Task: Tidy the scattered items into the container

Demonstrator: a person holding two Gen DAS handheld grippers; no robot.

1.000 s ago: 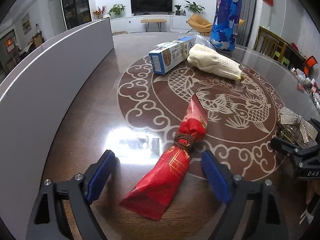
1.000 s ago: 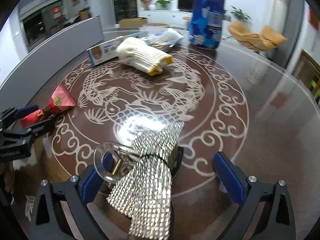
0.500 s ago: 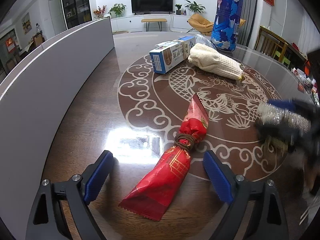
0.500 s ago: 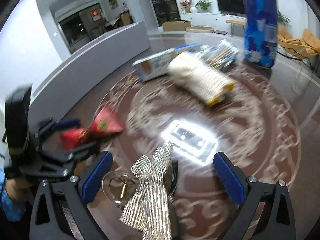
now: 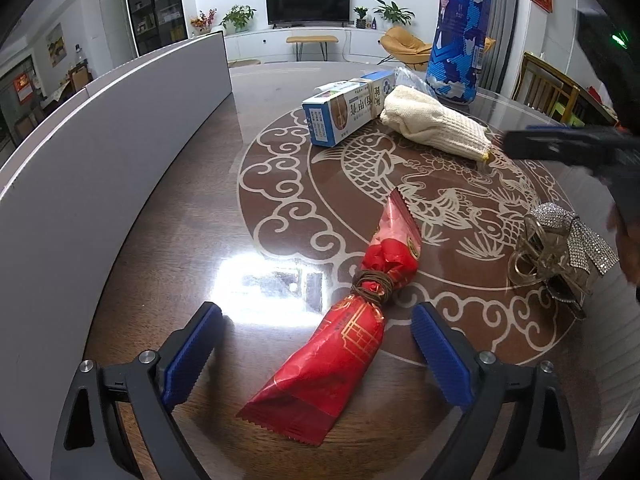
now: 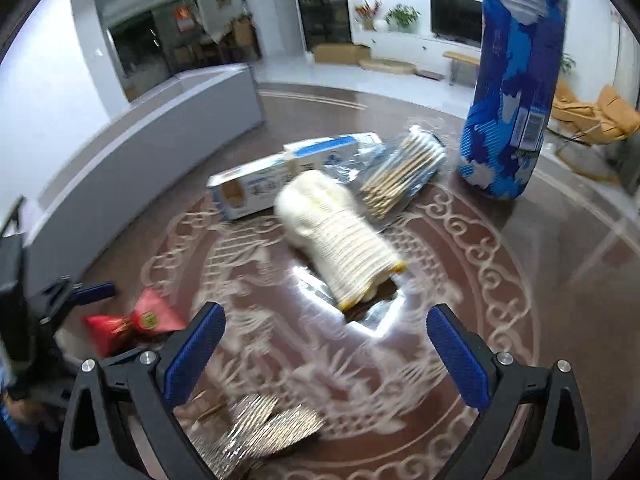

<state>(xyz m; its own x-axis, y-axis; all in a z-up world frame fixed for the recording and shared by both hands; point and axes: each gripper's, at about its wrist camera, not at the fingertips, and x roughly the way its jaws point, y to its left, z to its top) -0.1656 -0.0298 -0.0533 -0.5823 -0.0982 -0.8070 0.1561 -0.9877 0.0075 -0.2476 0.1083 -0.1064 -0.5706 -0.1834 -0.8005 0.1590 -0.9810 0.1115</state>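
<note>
A red snack packet [image 5: 328, 344], tied at the waist with a brown band, lies on the table between the jaws of my left gripper [image 5: 316, 354]. Those jaws are opening and their blue pads [image 5: 192, 356] stand clear of the packet. My right gripper [image 6: 326, 356] is open with nothing between its fingers and hovers over the table, pointing at a cream knit glove [image 6: 340, 236]. A sparkly bow hair clip [image 6: 256, 436] lies just under and behind its jaws. The same hair clip [image 5: 560, 248] rests on the table at the right of the left wrist view. The grey container's wall [image 5: 100, 160] runs along the left.
A blue and white box [image 5: 348, 112] lies beside the glove [image 5: 436, 128]. A bag of thin sticks [image 6: 404, 168] sits behind them. A tall blue cylinder [image 6: 516, 80] stands at the back right. The left gripper [image 6: 80, 292] shows by the red packet [image 6: 132, 324].
My right gripper has lifted and swung forward past the hair clip toward the glove, leaving the clip on the table. The left jaws have spread a little wider around the red packet.
</note>
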